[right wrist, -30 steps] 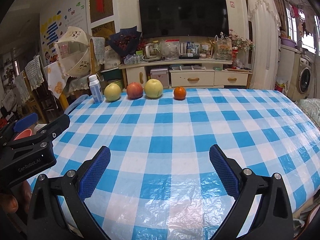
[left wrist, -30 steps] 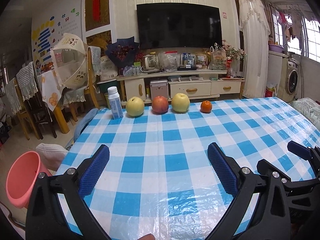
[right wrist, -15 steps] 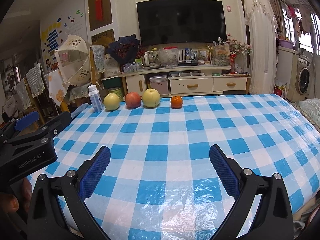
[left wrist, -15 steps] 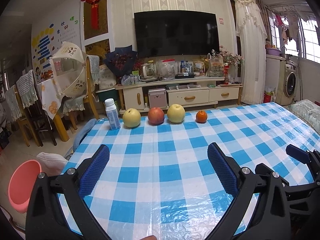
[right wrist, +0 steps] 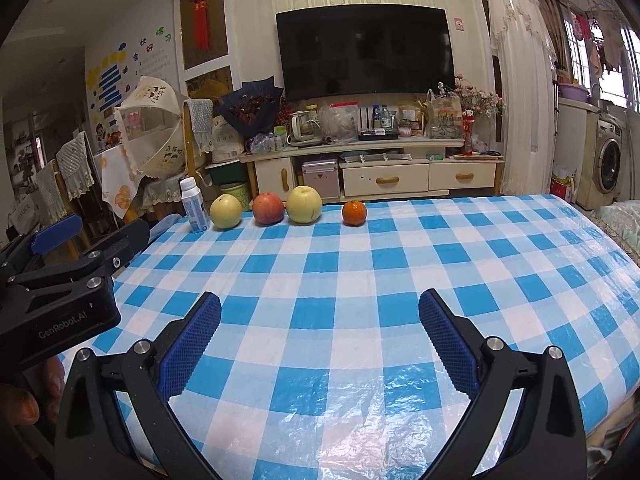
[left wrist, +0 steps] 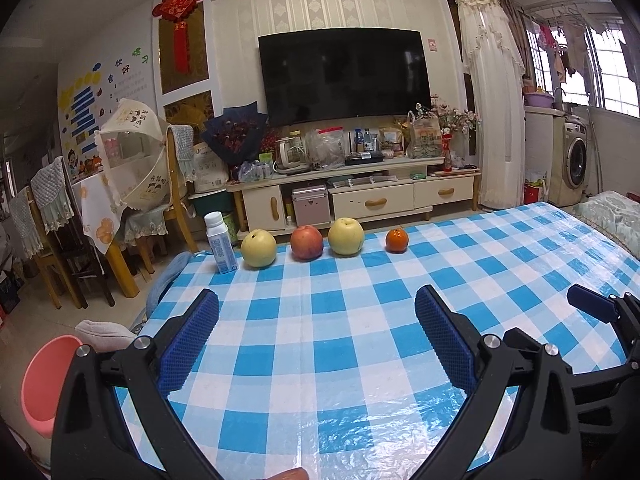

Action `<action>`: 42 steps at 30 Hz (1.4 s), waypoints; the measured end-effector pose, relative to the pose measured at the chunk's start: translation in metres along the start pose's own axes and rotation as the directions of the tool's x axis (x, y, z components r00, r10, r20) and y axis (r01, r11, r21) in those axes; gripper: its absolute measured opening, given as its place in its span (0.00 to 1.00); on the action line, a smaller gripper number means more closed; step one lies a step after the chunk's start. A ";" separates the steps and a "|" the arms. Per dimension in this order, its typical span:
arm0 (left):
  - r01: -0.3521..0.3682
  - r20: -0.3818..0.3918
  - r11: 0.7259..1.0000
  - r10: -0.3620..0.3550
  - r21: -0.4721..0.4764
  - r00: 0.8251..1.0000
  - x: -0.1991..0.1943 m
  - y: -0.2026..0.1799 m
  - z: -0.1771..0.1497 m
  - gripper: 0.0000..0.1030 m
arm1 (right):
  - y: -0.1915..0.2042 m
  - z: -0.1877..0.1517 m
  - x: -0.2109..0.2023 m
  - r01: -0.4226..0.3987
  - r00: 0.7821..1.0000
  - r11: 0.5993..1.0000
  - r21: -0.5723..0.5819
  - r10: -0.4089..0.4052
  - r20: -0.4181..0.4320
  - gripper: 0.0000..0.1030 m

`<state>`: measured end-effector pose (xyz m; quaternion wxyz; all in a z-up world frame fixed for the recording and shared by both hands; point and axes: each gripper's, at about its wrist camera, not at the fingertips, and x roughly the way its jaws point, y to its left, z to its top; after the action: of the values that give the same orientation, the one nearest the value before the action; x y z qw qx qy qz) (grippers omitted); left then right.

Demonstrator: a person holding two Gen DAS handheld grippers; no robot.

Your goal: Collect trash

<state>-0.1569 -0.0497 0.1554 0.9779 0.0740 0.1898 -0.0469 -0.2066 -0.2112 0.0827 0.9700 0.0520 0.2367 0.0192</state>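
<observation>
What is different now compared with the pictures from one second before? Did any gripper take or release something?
Both cameras tilted upward: the fruit row and bottle sit lower in each view, with more wall above the TV. The left gripper and right gripper stayed open and empty; nothing was taken or let go. The bottle, two pears, apple and orange kept their line on the checked tablecloth.

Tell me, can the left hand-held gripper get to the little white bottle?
Probably yes. The left hand-held gripper is open, and only bare checked tablecloth lies between it and the white bottle, which stands at the far left end of the fruit row.
</observation>
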 end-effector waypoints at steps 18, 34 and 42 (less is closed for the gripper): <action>-0.019 -0.027 1.000 0.019 -0.011 0.999 0.022 0.004 -0.011 0.96 | -0.001 -0.004 0.016 -0.016 1.000 1.000 0.006 0.016 -0.024 0.95; 0.007 -0.071 1.000 -0.009 -0.022 0.997 0.059 0.008 -0.027 0.96 | -0.003 -0.008 0.051 0.008 0.993 1.000 0.027 -0.004 -0.117 0.95; -0.014 -0.252 0.999 0.003 -0.041 0.968 0.118 0.001 -0.053 0.96 | -0.022 -0.023 0.119 0.094 0.957 0.994 0.055 -0.075 -0.279 0.95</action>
<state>-0.0671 -0.0472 0.0622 0.9474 0.0592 0.3131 -0.0288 -0.1111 -0.2238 0.0053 0.9251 0.0712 0.3723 -0.0231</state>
